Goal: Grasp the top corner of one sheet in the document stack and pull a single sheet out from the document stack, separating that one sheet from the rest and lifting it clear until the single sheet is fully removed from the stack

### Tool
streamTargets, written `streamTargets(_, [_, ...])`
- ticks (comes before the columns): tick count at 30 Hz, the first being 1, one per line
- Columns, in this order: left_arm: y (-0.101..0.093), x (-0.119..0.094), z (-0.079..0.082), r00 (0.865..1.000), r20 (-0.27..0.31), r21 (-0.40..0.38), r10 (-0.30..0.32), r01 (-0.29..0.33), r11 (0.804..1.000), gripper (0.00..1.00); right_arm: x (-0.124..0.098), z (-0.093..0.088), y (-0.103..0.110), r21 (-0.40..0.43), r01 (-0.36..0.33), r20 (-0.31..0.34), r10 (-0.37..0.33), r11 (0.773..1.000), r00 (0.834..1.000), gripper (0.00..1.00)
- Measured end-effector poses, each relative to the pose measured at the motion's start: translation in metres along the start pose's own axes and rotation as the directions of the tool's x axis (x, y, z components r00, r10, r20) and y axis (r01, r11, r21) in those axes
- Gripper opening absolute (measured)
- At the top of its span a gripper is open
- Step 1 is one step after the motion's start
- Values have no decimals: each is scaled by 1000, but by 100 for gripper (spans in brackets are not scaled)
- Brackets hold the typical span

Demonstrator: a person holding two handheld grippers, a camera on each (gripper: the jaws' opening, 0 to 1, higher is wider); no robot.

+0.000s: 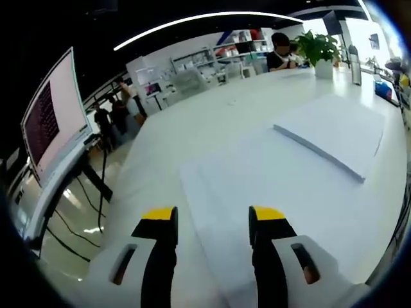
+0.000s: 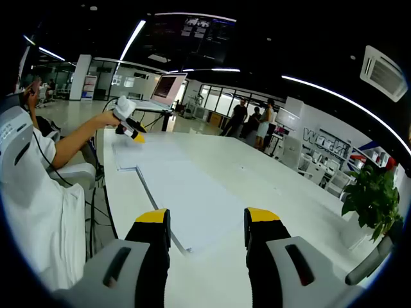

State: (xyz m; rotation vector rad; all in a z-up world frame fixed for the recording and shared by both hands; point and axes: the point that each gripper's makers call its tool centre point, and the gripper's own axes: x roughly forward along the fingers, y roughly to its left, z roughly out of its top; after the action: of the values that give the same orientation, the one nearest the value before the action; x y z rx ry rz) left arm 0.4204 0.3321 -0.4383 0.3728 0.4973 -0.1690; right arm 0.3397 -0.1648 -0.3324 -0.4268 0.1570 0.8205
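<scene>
The white document stack (image 1: pixel 334 131) lies on the white table (image 1: pixel 212 115), to the right of and beyond my left gripper (image 1: pixel 212 218). A single sheet (image 1: pixel 257 186) lies flat beside it and runs under my left jaws, which stand apart with nothing between them. In the right gripper view the stack (image 2: pixel 192 199) stretches ahead, its near corner under my right gripper (image 2: pixel 207 221), whose jaws are open and hold nothing. Farther along the table the separate sheet (image 2: pixel 144 154) lies flat, with the left gripper (image 2: pixel 131 128) held just above its far corner by a person's hand.
A monitor on a stand (image 1: pixel 51 122) stands off the table's left edge, with cables on the floor. A potted plant (image 1: pixel 318 48) and a bottle (image 1: pixel 355 64) stand at the far end. A person in white (image 2: pixel 32 192) sits at the table's side. People stand in the background.
</scene>
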Motion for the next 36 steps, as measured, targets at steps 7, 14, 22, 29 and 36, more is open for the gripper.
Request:
streamTargets(7, [4,-6,6,999,33,-14,13,-12,1000,49,0,0,0,0,-1,0,1,1000,1000,46])
streamTargets(14, [0,-9,16,997,82,-33,-11,14,999,49,1,0,1,1,-2,-1,2,1000,1000,46])
streamTargets(22, [-19,-14,33,983,162,-10,-83,85,996,49,0,-1,1,3,-1,0,1,1000,1000,46])
streamTargets(29, [-32,-17,41,972,197,5,-131,133,991,50,-1,-2,1,5,1,1,-1,1000,1000,46])
streamTargets(36, [-47,-26,55,952,243,24,-186,186,982,50,-1,-1,0,4,2,2,-2,1000,1000,46])
